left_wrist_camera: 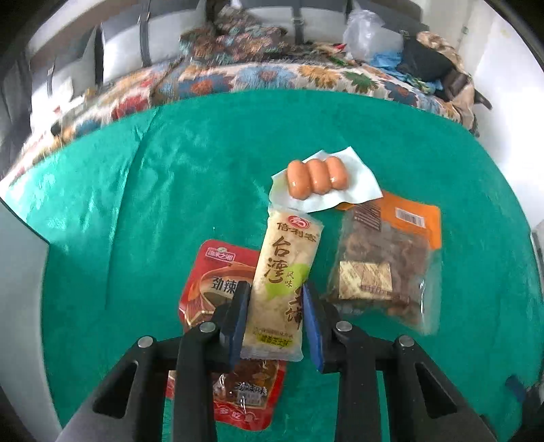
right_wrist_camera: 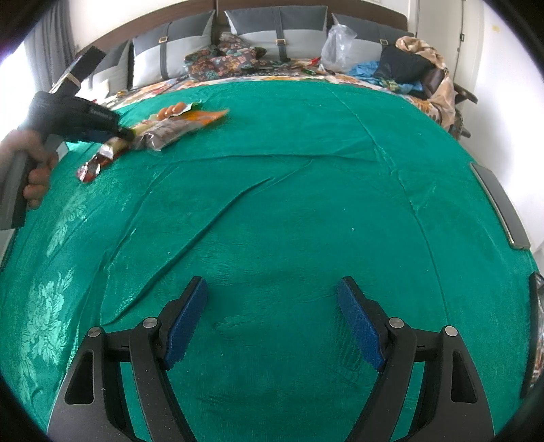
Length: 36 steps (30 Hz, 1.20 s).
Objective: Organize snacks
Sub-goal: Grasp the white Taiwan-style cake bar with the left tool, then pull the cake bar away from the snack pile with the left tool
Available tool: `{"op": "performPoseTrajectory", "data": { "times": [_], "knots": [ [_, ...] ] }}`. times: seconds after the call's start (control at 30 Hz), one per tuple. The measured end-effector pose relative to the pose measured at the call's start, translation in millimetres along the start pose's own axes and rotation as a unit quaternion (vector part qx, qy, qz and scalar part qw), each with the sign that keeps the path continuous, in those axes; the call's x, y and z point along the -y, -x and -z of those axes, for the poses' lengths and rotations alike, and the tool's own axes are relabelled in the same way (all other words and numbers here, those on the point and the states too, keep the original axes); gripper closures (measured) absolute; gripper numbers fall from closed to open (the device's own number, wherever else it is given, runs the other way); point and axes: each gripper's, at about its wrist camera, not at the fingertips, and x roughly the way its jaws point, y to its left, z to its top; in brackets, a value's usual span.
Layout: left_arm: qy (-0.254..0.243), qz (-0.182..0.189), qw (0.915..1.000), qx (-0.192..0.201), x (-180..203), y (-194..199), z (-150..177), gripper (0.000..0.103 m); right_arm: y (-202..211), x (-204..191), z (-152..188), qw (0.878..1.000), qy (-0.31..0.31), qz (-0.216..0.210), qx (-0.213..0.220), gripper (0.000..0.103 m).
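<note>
Green velvety cloth [right_wrist_camera: 306, 190] covers the bed and fills most of both views, with pale flower patterns woven into its lower left in the right wrist view. Behind it, along the top of that frame, grey pillows [right_wrist_camera: 275, 30] lean on the headboard above a floral blanket [left_wrist_camera: 272, 76].

Your right gripper [right_wrist_camera: 272, 316] sits at the bottom centre of its frame, its blue-padded jaws spread wide over bare cloth with nothing between them.

Your left gripper [left_wrist_camera: 275, 312] sits at the bottom centre of its own frame. Its jaws flank the cream rice-cracker packet [left_wrist_camera: 285, 278]; the left pad touches the packet's edge, while the right pad seems just apart from it, so you cannot tell whether the hold is firm.

That packet lies partly over a red spicy snack packet [left_wrist_camera: 217, 272] at lower left. To the right lies a clear bag of brown snacks [left_wrist_camera: 384, 268] with an orange header. Above them, near frame centre, a sealed pack of three sausages [left_wrist_camera: 316, 176] overlaps the cracker packet's top end.
</note>
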Motion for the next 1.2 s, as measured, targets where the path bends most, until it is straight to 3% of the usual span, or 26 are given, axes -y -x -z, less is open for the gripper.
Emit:
{"op": "performPoseTrajectory", "data": {
  "times": [0.07, 0.23, 0.4, 0.63, 0.7, 0.73, 0.77, 0.93, 1.2],
  "knots": [
    [-0.018, -0.008, 0.9998, 0.002, 6, 4, 8, 0.074, 0, 0, 0, 1.0, 0.0, -0.002, 0.0, 0.021],
    [0.011, 0.02, 0.9997, 0.014, 5, 45, 38, 0.074, 0, 0, 0, 1.0, -0.001, -0.002, 0.0, 0.021],
    [0.034, 0.023, 0.9991, 0.007, 0, 93, 108, 0.074, 0, 0, 0, 1.0, -0.001, -0.002, 0.0, 0.021],
    [0.028, 0.017, 0.9994, -0.012, 1, 96, 182, 0.072, 0, 0, 0, 1.0, -0.001, -0.002, 0.0, 0.021],
    [0.02, 0.018, 0.9996, 0.006, 5, 94, 185, 0.056, 0, 0, 0, 1.0, -0.001, -0.002, 0.0, 0.021],
    [0.014, 0.015, 0.9997, 0.01, 8, 92, 184, 0.032, 0, 0, 0, 1.0, -0.001, -0.002, 0.0, 0.021],
    [0.011, 0.007, 0.9999, 0.009, 10, 89, 182, 0.015, 0, 0, 0, 1.0, -0.001, -0.002, 0.0, 0.021],
    [0.001, -0.022, 0.9994, 0.025, 16, 75, 175, 0.006, 0, 0, 0, 1.0, -0.001, -0.002, 0.0, 0.021],
    [0.087, -0.069, 0.9929, 0.043, -18, 77, 181, 0.003, 0, 0, 0, 1.0, -0.001, -0.002, 0.0, 0.021]
  ]
}}
